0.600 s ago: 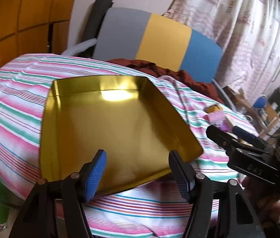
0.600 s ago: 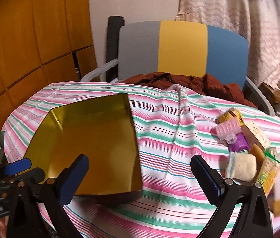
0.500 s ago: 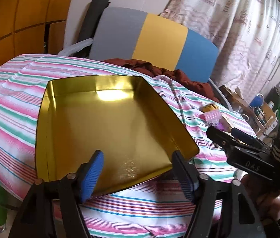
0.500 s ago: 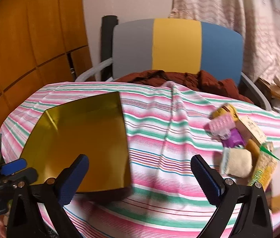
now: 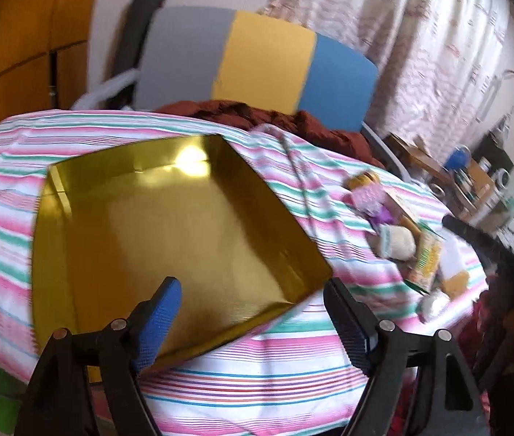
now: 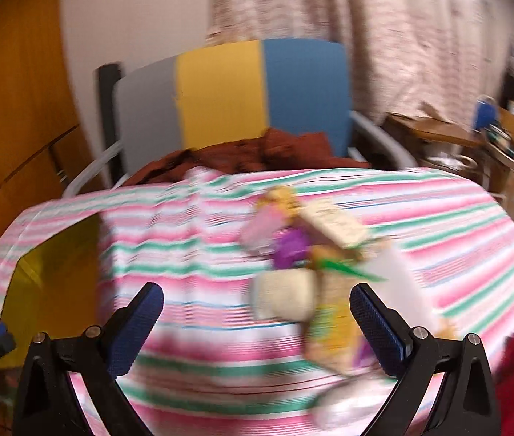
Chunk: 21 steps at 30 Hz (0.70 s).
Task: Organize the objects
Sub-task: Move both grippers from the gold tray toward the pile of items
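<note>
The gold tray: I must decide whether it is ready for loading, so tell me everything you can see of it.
The shallow gold tray is rectangular, with a mirror-like foil or metal finish, low upright walls and a flat floor that reflects a bright light near its far wall. It holds nothing. It lies flat on the pink, green and white striped cloth, on the left part of the table, apart from the pile of small items to its right. The open left gripper hovers at its near edge without touching it.
</note>
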Available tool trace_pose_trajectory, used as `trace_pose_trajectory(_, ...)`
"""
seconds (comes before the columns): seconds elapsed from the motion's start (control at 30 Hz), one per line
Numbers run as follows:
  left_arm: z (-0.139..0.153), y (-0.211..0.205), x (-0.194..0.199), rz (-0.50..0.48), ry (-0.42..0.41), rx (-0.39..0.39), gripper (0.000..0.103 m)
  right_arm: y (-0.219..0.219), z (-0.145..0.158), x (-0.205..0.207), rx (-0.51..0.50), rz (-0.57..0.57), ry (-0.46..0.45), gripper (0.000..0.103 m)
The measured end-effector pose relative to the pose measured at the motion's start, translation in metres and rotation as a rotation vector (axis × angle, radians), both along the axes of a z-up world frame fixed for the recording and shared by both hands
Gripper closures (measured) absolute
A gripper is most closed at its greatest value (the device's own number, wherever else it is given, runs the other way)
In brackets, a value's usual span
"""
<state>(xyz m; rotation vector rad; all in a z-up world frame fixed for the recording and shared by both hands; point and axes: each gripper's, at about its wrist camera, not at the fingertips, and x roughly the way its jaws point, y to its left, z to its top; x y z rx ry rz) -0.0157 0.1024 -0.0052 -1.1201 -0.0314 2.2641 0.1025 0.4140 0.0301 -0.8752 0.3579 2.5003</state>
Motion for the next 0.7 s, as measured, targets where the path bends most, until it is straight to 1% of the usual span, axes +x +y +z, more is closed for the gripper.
trace_pose_trajectory(0.1, 0.0, 0.027, 0.005, -0.087, -0.016, 0.006, 0.021, 0.038, 0.007, 0.021, -0.015, -0.098, 0.02, 0.0)
trace_pose_trajectory(0.2, 0.002, 0.06, 0.012, -0.181, -0.013, -0.009, 0.021, 0.072, 0.011, 0.043, -0.058, -0.187, 0.059, 0.0)
trace_pose_trajectory(0.3, 0.003, 0.093, 0.016, -0.291, -0.025, 0.008, 0.021, 0.099, 0.008, 0.059, -0.11, -0.244, 0.099, 0.0)
trace_pose_trajectory(0.33, 0.004, 0.108, 0.02, -0.343, -0.023, 0.007, 0.021, 0.107, 0.006, 0.064, -0.127, -0.263, 0.113, 0.0)
trace_pose_trajectory(0.37, 0.004, 0.116, 0.023, -0.366, -0.015, 0.01, 0.021, 0.113, 0.003, 0.068, -0.15, -0.275, 0.126, 0.0)
trace_pose_trajectory(0.4, 0.005, 0.128, 0.026, -0.398, -0.007, 0.009, 0.021, 0.121, -0.002, 0.074, -0.206, -0.286, 0.149, 0.0)
trace_pose_trajectory(0.47, 0.005, 0.151, 0.033, -0.465, 0.009, -0.002, 0.021, 0.13, -0.015, 0.081, -0.284, -0.302, 0.188, 0.0)
trace_pose_trajectory(0.5, 0.005, 0.159, 0.037, -0.487, 0.02, -0.006, 0.022, 0.133, -0.018, 0.082, -0.313, -0.314, 0.186, 0.0)
trace_pose_trajectory(0.53, 0.004, 0.171, 0.04, -0.517, 0.031, -0.013, 0.023, 0.136, -0.018, 0.084, -0.329, -0.315, 0.2, 0.0)
trace_pose_trajectory(0.57, 0.002, 0.182, 0.044, -0.549, 0.035, -0.019, 0.023, 0.136, -0.016, 0.087, -0.327, -0.312, 0.233, 0.0)
trace_pose_trajectory(0.6, 0.0, 0.192, 0.046, -0.569, 0.029, -0.022, 0.025, 0.136, -0.014, 0.09, -0.321, -0.316, 0.256, 0.0)
trace_pose_trajectory(0.67, -0.008, 0.211, 0.047, -0.602, -0.004, -0.019, 0.03, 0.137, -0.015, 0.091, -0.343, -0.311, 0.268, 0.0)
trace_pose_trajectory(0.7, -0.011, 0.219, 0.047, -0.609, -0.014, -0.021, 0.031, 0.137, -0.016, 0.09, -0.348, -0.307, 0.271, 0.0)
